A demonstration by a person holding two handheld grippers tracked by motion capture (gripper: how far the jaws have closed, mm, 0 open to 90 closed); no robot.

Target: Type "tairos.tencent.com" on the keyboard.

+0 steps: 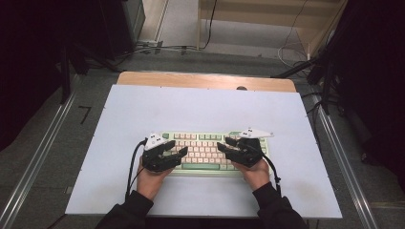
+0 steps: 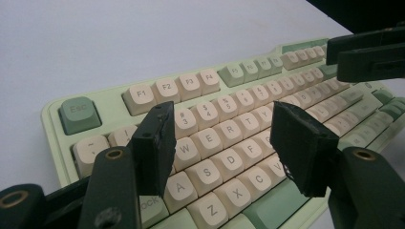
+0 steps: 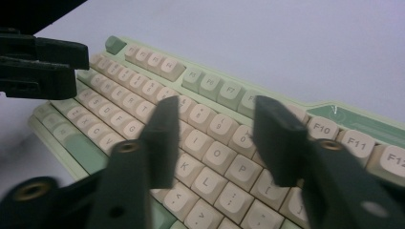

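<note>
Pale-green keyboard [image 1: 210, 149] (cream keys) lies flat.

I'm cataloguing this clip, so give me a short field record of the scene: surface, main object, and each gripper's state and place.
surface: white table mat
object: pale green keyboard with cream keys, lying flat
left gripper: open, nothing between its jaws, over the keyboard's left half
right gripper: open, nothing between its jaws, over the keyboard's right half
contact: cannot tell whether either touches the keys

Bare white mat [image 1: 200, 107] beyond the keyboard [image 1: 203, 143], open strips at its left and right ends, narrow strip in front (forearms cross it), both grippers crowding above the keys, small gap between them
</note>
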